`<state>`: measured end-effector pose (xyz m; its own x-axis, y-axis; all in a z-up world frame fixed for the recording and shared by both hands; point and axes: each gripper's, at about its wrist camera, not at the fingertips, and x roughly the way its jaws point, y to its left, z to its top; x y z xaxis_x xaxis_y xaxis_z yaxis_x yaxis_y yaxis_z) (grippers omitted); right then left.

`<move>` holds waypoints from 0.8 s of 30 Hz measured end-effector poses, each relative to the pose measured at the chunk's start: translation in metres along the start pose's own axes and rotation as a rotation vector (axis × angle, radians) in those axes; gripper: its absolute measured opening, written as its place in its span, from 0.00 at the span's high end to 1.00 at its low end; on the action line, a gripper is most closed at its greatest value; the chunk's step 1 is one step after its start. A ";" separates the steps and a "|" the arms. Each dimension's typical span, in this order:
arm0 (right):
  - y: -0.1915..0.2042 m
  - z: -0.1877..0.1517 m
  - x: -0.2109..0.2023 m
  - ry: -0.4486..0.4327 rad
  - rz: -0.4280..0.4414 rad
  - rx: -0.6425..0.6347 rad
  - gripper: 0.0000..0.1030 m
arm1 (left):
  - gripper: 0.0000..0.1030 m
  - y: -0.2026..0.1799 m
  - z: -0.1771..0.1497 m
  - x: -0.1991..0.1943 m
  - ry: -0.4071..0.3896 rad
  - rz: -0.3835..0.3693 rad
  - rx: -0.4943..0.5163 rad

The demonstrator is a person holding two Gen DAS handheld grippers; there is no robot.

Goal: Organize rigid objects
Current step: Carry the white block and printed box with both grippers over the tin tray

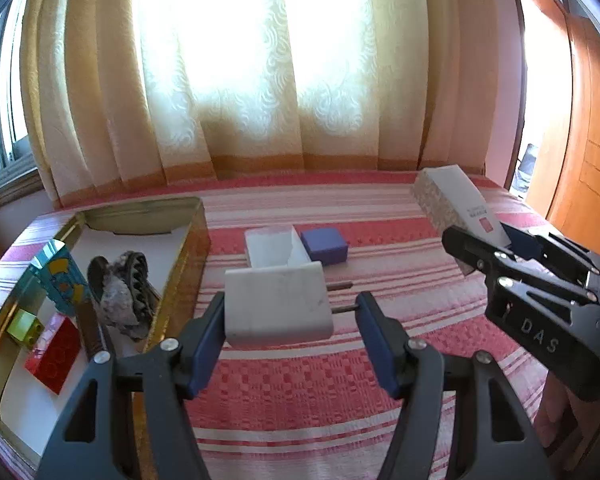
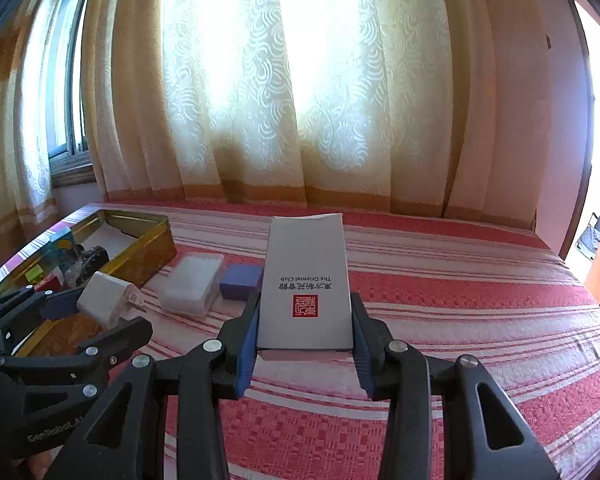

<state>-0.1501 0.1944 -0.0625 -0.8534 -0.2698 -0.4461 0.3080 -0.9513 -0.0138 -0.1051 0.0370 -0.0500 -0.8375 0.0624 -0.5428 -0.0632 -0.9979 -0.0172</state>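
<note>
My left gripper (image 1: 291, 312) is shut on a white plug charger (image 1: 278, 304), one pad on its body and the other against its two metal prongs. It hangs just right of an open gold tin (image 1: 188, 248). The right wrist view shows the same charger (image 2: 108, 296) in the left gripper (image 2: 100, 312). My right gripper (image 2: 305, 308) is shut on a tall white carton (image 2: 306, 264) with a red seal, held above the bed. From the left wrist view, that carton (image 1: 452, 196) and the right gripper (image 1: 482, 236) are at the right.
The tin holds a teal box (image 1: 58, 276), a hair claw clip (image 1: 124, 292), a yellow-green brick (image 1: 26, 326) and a red brick (image 1: 54, 354). A translucent white box (image 1: 272, 246) and a purple box (image 1: 325, 245) lie on the red striped bedspread (image 1: 300, 380). Curtains hang behind.
</note>
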 end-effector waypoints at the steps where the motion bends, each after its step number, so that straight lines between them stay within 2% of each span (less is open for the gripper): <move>1: 0.000 0.000 -0.002 -0.008 0.003 0.002 0.58 | 0.38 0.001 0.000 -0.003 -0.014 0.006 -0.003; 12: 0.004 -0.003 -0.013 -0.056 0.023 0.012 0.58 | 0.38 0.004 -0.004 -0.020 -0.116 0.039 -0.011; 24: 0.007 -0.004 -0.027 -0.107 0.047 0.004 0.58 | 0.38 0.009 -0.008 -0.029 -0.151 0.044 -0.018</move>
<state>-0.1234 0.1956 -0.0547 -0.8779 -0.3285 -0.3483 0.3474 -0.9377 0.0089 -0.0773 0.0261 -0.0412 -0.9114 0.0195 -0.4110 -0.0162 -0.9998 -0.0115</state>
